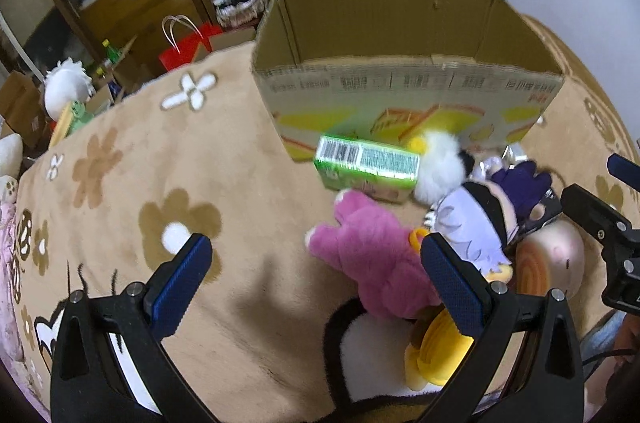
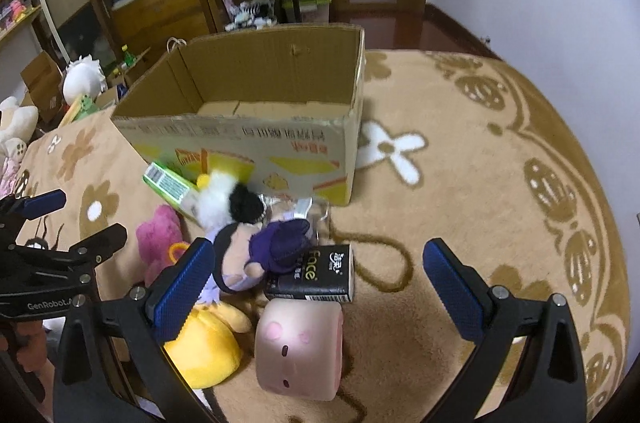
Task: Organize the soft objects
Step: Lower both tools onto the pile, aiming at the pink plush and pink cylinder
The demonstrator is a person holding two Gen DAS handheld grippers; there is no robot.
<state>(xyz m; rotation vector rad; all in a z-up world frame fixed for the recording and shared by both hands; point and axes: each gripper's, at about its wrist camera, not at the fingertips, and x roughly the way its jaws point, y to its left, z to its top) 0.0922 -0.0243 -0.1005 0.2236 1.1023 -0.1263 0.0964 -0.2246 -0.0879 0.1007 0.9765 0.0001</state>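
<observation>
On a tan flowered rug (image 2: 460, 223), an open cardboard box (image 2: 256, 139) stands at the far side, its visible interior bare, and a heap of toys lies just in front of it.

The left gripper (image 1: 316, 285) hovers over the near left of the heap with its jaws spread wide and nothing between them. Just inside its right finger lies a pink plush (image 1: 372, 255), limp and light by the look of it; its thick body is likely the surest place to pinch, since the limbs would sag. Beyond it a green carton (image 1: 366, 163) leans against the box; it looks stiff and is no soft item.

Further right, a white and black fluffy toy (image 2: 228, 201) rests on the carton, and a purple doll (image 2: 256, 255) lies over a yellow plush (image 2: 208, 347). A black pack (image 2: 320, 275) beside them is probably rigid.

The right gripper (image 2: 318, 291) also hangs open and empty, above a pale pink cylinder cushion (image 2: 300, 351). It looks squashy and wide, so squeezing across its middle should hold.
</observation>
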